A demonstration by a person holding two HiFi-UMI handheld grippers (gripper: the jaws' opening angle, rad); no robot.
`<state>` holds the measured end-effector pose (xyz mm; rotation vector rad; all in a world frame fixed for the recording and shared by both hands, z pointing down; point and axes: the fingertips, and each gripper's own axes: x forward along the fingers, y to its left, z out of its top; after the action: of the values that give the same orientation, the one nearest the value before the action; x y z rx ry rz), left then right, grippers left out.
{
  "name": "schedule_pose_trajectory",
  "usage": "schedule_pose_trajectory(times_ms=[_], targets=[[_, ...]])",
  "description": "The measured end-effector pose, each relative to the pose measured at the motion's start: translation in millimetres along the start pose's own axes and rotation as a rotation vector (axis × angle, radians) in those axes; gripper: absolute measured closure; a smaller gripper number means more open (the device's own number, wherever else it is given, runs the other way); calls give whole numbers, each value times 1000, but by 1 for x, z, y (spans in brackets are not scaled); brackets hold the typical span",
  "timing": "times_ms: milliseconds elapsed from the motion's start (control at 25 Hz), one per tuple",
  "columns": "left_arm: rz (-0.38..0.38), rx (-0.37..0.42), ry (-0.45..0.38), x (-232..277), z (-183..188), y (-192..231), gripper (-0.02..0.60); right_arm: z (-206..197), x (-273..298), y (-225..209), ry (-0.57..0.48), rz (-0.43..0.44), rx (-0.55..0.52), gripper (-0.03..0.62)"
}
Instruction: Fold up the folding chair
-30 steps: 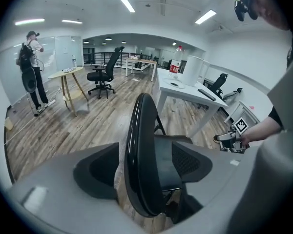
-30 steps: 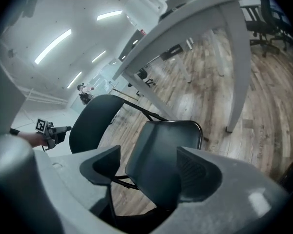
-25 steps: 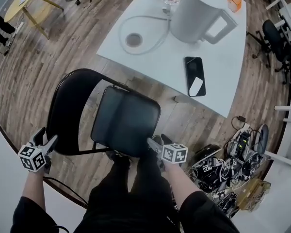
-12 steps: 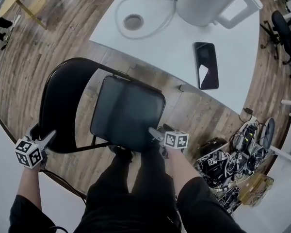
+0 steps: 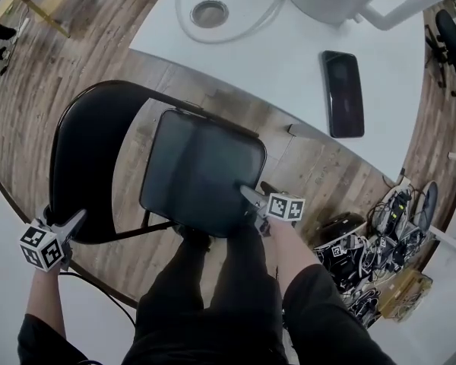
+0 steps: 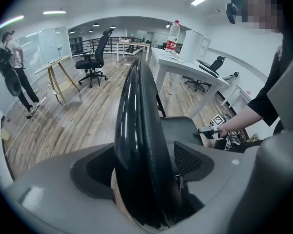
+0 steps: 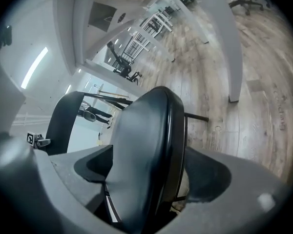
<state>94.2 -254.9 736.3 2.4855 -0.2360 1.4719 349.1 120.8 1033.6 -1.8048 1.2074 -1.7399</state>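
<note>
- One folding chair (image 5: 201,169) stands on the wood floor (image 5: 30,90) beside one white table (image 5: 289,59), right in front of the person.
- There are two grippers. The left gripper (image 5: 63,219) straddles the backrest (image 6: 141,145) edge, and the right gripper (image 5: 252,202) straddles the seat (image 7: 146,150) corner.
- Both pairs of jaws have just been opening and stand wide, with no pinch on the chair.
- Only the head view shows one phone (image 5: 343,93). Only the left gripper view shows one bottle (image 6: 173,37).

The folding chair (image 5: 201,169) stands on the floor (image 5: 45,74) in the middle, the worktop (image 5: 289,59) is behind it at 1 o'clock with a phone (image 5: 343,93) lying on it, and a heap of cables (image 5: 365,245) lies at 4 o'clock.
</note>
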Motion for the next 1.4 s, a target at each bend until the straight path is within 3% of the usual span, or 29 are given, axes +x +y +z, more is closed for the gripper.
schedule_pose_trajectory(times_ms=[520, 800, 960, 1040, 1120, 1160, 1400], targets=[[-10, 5, -50, 2, 0, -3, 204, 12, 43, -16, -1, 67, 10, 146], [-11, 4, -53, 0, 7, -8, 223, 12, 56, -17, 16, 175, 52, 146], [-49, -18, -38, -1, 10, -13, 254, 11, 60, -13, 24, 243, 91, 149], [-80, -50, -41, -2, 10, -14, 281, 9, 60, -7, 24, 301, 132, 170], [-108, -78, -44, -2, 11, -15, 309, 10, 60, 0, 18, 367, 172, 265], [-121, -86, -42, -1, 10, -15, 320, 10, 59, 2, 15, 381, 182, 283], [-151, -110, -24, -2, 3, -18, 355, 10, 60, 7, 10, 404, 203, 290]])
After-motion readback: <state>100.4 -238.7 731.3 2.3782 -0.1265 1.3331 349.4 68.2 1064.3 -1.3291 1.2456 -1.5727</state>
